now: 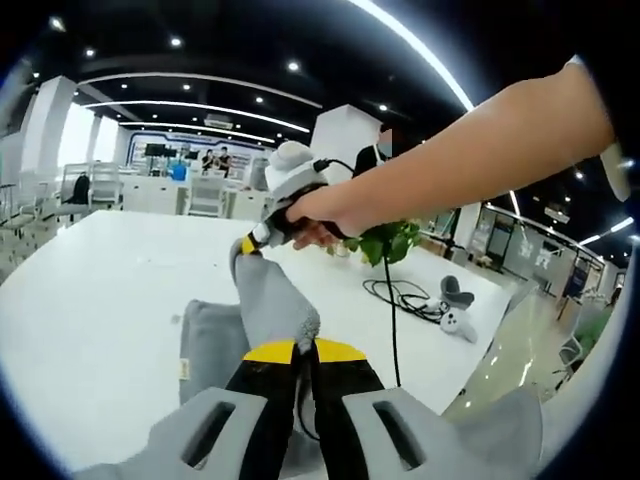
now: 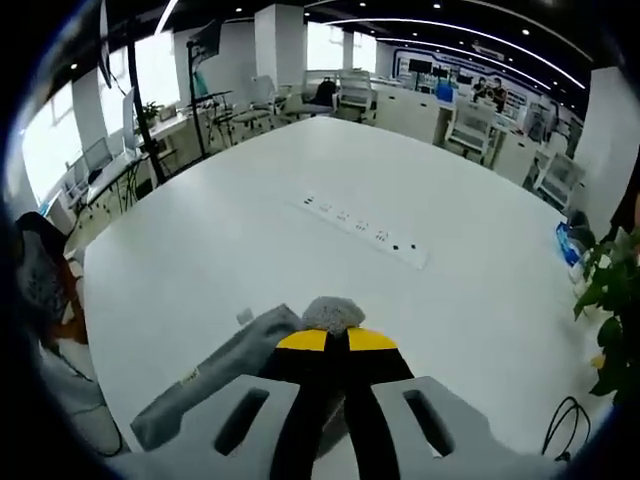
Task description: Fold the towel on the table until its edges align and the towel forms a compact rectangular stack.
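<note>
Big open office here: dark ceiling with curved light strips and spotlights, white pillars, bright windows, rows of desks and chairs, and a wide white bench carrying a power strip.

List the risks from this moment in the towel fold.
1. Both grippers pinch only small bits of the grey towel: the left gripper and the right gripper each hold an edge, so the cloth could slip out mid-fold.
2. The towel is lifted and stretched between them, so uneven pulling may leave the edges misaligned.
3. A black cable and a potted plant sit near the person's hand, which could snag them.
</note>
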Demonstrator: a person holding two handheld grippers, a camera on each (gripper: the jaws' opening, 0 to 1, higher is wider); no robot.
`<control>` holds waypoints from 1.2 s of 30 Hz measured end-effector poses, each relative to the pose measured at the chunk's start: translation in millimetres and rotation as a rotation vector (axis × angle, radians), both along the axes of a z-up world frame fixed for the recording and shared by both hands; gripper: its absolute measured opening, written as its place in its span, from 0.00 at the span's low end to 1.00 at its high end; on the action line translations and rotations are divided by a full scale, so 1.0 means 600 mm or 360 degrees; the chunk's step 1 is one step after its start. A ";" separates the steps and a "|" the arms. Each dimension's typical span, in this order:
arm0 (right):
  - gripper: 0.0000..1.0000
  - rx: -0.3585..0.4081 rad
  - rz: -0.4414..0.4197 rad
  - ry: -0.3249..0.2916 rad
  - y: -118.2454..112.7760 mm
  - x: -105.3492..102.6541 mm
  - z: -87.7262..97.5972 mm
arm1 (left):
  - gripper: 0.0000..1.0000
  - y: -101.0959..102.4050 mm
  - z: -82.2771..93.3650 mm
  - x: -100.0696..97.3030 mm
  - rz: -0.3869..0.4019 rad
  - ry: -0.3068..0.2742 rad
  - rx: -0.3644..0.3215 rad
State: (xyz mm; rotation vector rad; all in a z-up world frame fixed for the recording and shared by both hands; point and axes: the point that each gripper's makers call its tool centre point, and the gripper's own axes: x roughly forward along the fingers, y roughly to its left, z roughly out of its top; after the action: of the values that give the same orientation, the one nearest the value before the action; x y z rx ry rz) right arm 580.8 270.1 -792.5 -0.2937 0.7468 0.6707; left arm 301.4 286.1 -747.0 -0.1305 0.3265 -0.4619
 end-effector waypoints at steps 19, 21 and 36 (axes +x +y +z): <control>0.02 -0.0039 0.0051 0.0029 0.048 -0.017 -0.043 | 0.05 0.042 -0.071 -0.017 0.0037 0.0175 0.0101; 0.02 -0.0049 0.0054 0.0027 0.052 -0.017 -0.050 | 0.05 0.047 -0.074 -0.017 0.0045 0.0192 0.0104; 0.02 -0.0067 0.0068 0.0032 0.082 -0.024 -0.073 | 0.05 0.070 -0.107 -0.025 0.0059 0.0291 0.0172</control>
State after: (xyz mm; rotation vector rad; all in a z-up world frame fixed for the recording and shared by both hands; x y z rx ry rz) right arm 566.2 319.0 -836.3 -0.3429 0.7764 0.6998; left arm 286.7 328.2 -811.3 -0.0735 0.5266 -0.3957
